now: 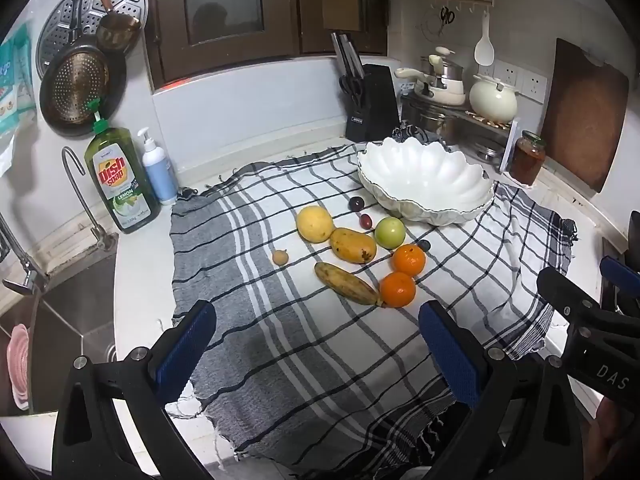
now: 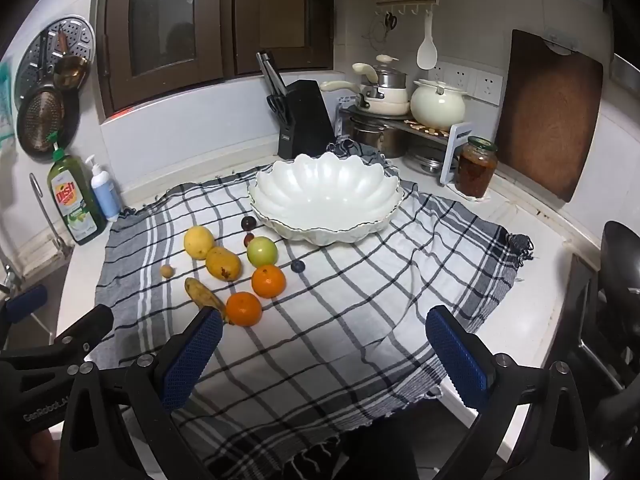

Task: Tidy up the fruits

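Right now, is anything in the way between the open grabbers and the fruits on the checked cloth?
Nothing visible. Only bare checked cloth lies between the open left gripper, the open right gripper and the fruits; the nearest is the front orange. The white scalloped bowl stands empty behind them.

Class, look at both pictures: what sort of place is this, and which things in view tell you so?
Most likely a home kitchen counter. A sink with a tap sits beside dish soap, a knife block stands at the back, and pots rest on a rack.
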